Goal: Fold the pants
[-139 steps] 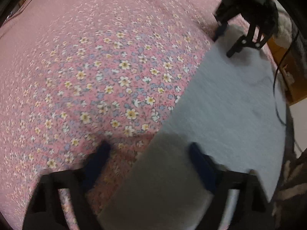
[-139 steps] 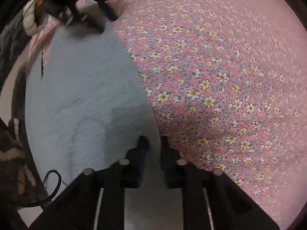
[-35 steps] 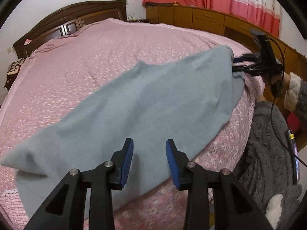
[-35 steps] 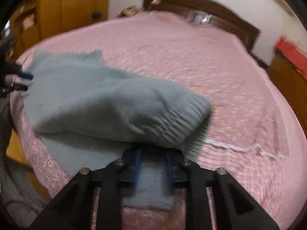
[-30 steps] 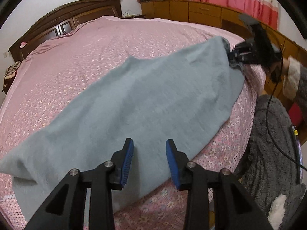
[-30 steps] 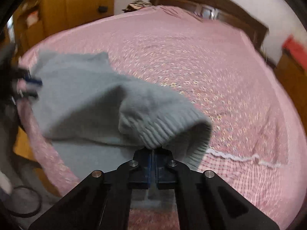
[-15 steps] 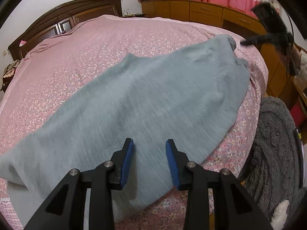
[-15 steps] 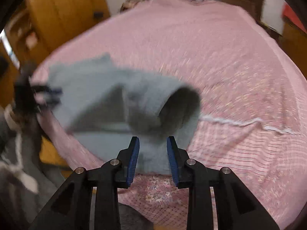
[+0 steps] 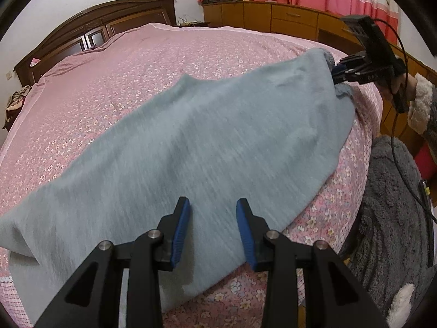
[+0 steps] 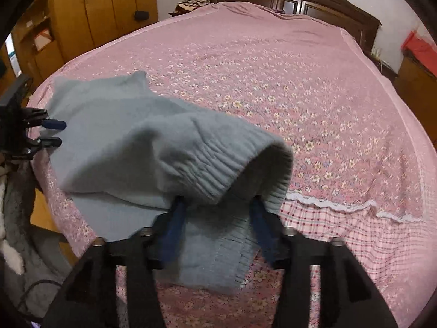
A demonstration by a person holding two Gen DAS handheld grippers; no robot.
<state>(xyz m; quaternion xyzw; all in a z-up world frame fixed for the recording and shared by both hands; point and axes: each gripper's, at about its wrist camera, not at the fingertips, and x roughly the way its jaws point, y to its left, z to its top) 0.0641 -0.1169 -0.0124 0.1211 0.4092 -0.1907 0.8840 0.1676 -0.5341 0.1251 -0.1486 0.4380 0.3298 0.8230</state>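
Observation:
Grey-blue knit pants lie folded lengthwise along the near edge of the pink floral bed. My left gripper is open above the pants near one end, holding nothing. My right gripper is open at the other end, its blue fingers spread under the ribbed cuff, which bulges up in front of them. The right gripper also shows in the left wrist view at the far end of the pants. The left gripper shows in the right wrist view, open.
A dark wooden headboard stands at the far end of the bed. Wooden cabinets and red curtains are behind. A checked sheet edge with white trim shows at the bed's foot. The person's grey fleece clothing is at the right.
Both grippers let go of the pants and rose back from the bed. The right gripper, shut on the cuff a second ago, is now open at the cuff.

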